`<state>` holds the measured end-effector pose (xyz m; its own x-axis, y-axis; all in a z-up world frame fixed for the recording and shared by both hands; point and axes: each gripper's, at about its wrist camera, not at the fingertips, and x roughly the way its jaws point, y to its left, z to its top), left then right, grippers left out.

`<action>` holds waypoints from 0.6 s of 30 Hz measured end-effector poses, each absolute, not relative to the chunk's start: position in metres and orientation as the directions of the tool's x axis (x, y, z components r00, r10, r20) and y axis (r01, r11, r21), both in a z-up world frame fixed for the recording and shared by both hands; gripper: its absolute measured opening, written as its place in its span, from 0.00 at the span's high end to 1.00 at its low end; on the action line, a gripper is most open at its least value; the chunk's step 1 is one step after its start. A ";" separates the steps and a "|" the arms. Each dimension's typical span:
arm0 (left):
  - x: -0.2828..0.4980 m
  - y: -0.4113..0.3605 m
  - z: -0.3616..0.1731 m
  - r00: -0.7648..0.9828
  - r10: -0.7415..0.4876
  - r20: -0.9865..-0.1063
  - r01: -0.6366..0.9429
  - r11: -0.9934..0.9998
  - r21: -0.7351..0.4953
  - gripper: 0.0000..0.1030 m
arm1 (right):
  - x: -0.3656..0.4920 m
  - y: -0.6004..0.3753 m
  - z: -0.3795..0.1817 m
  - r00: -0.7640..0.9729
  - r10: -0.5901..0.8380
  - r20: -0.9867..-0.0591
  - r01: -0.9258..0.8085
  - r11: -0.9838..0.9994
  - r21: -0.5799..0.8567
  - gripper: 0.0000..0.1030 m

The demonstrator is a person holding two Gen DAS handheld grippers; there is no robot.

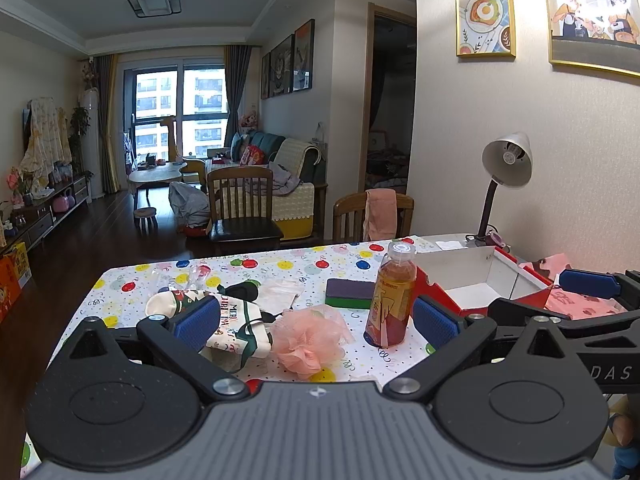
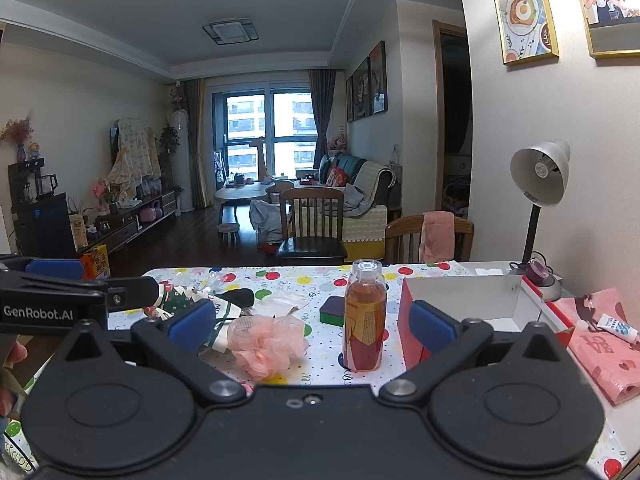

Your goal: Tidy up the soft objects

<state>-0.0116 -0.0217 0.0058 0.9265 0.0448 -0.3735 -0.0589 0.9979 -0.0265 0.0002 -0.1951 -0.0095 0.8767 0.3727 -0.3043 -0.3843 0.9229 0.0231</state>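
Blue pads face each other across a wide gap on my left tool [image 1: 316,322], spread far apart and gripping nothing; between them, on the balloon-print desk [image 1: 280,266], I see the pink mesh pouf [image 1: 307,340] and the upright orange drink bottle [image 1: 391,296]. The left pad [image 1: 199,322] sits in front of the Christmas-print cloth [image 1: 230,320], though I cannot tell whether it touches it. My right tool [image 2: 312,326] is spread just as wide and also empty, framing the same pouf and bottle. A green and purple sponge [image 2: 335,311] lies behind the bottle, and the red open box [image 2: 460,300] stands just to the right of it, its white interior showing. Beyond the box lies a pink bag [image 2: 600,352], with the lamp [image 2: 540,184] at the wall.
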 end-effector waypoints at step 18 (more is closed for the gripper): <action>-0.006 -0.025 0.004 0.926 0.035 -0.376 -0.051 0.998 -0.031 0.00 | 0.001 -0.199 -0.010 0.875 0.372 -0.310 -0.385 0.923 0.018 0.00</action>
